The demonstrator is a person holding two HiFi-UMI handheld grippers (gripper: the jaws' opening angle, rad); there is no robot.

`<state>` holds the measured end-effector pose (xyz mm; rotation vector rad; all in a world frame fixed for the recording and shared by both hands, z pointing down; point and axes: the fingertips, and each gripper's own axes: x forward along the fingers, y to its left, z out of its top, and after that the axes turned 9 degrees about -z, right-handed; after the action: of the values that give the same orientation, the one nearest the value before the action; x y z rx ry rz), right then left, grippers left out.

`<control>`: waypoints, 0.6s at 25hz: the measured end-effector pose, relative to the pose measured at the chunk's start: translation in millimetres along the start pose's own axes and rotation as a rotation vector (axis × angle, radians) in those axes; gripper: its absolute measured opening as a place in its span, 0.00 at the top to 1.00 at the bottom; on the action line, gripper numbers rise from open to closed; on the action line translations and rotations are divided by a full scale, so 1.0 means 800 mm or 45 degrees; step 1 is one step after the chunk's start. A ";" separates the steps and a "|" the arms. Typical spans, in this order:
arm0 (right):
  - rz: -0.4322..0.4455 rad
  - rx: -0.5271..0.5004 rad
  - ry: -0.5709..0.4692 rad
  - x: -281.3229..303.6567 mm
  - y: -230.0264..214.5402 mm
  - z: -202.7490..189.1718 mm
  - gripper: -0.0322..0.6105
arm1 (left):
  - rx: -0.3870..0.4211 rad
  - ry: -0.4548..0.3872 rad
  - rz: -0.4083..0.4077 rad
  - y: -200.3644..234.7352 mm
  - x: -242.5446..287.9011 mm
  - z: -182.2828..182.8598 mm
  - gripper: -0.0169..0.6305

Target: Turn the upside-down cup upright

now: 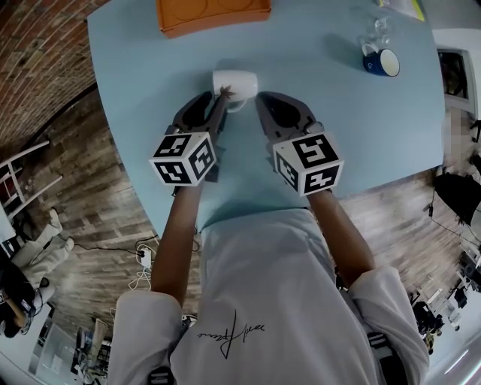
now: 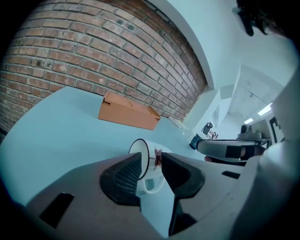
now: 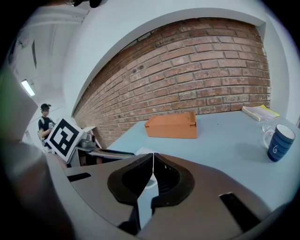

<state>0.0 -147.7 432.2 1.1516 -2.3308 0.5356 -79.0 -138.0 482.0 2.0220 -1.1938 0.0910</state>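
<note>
A white cup (image 1: 234, 80) with a dark rim and a small red flower mark lies on its side on the light blue table (image 1: 143, 75), handle toward me. In the left gripper view the cup (image 2: 150, 152) shows its mouth turned to the left. My left gripper (image 1: 224, 95) (image 2: 151, 160) is open, its jaws standing either side of the cup's wall near the rim, with a gap on the right pad's side. My right gripper (image 1: 260, 98) (image 3: 153, 169) hangs just right of the cup, shut, with nothing between its pads.
An orange box (image 1: 213, 13) (image 3: 172, 125) sits at the table's far edge. A dark blue mug (image 1: 382, 62) (image 3: 280, 142) and a clear glass (image 1: 375, 30) stand at the far right, near a yellow booklet (image 3: 259, 111). A brick wall lies beyond.
</note>
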 end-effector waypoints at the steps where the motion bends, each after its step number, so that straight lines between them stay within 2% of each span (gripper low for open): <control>1: -0.003 0.000 0.004 0.002 -0.002 -0.001 0.92 | -0.005 0.002 -0.005 0.000 0.001 -0.001 0.80; 15: -0.027 0.015 0.046 0.015 -0.016 -0.014 0.92 | -0.006 0.012 -0.059 -0.005 0.009 0.001 0.81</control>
<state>7.0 -156.3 450.2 1.1615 -2.2849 0.5586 -72.5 -142.2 482.4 2.0418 -1.1395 0.0745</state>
